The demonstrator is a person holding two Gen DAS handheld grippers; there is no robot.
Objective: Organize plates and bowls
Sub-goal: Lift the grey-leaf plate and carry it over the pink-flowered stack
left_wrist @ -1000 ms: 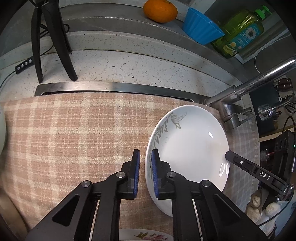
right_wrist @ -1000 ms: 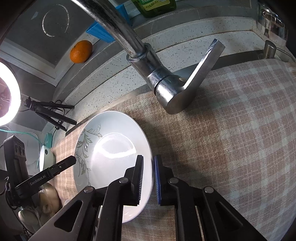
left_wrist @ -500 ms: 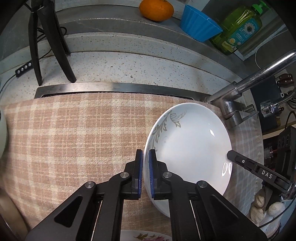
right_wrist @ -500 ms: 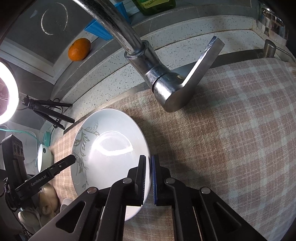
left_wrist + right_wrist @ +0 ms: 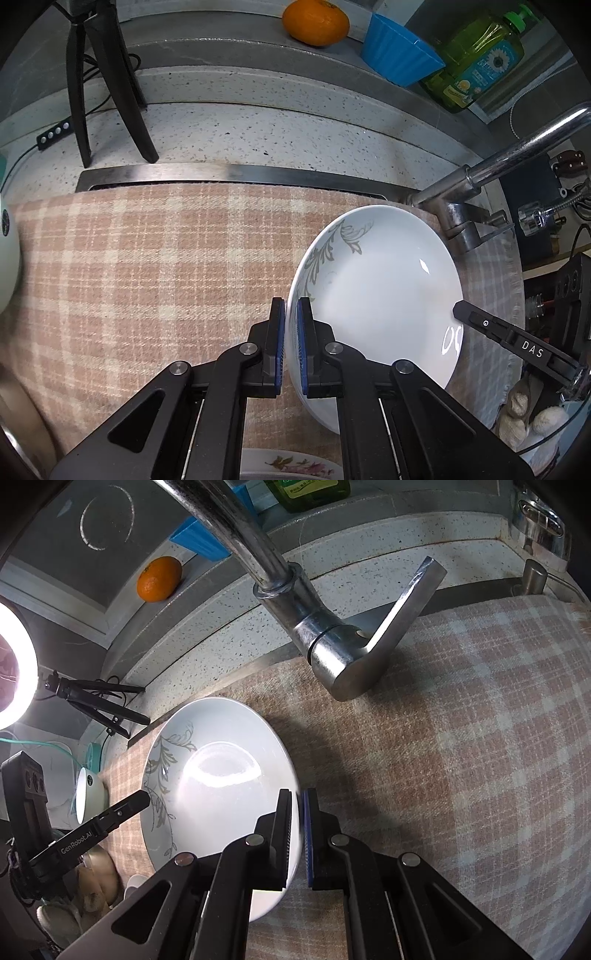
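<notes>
Left gripper [image 5: 290, 343] is pinching the left rim of the white leaf-patterned plate [image 5: 384, 295], jaws nearly shut on it. Right gripper [image 5: 297, 834] is clamping the opposite rim, pads tight either side. Plate is sitting lower centre of both views on the plaid cloth [image 5: 147, 266], spanning straight between the two tools, each equally close. Any lift likely depends on both rising together. A floral plate [image 5: 291, 463] is peeking at the bottom edge. Beyond, the faucet [image 5: 332, 646]; farther still, an orange [image 5: 316, 22].
</notes>
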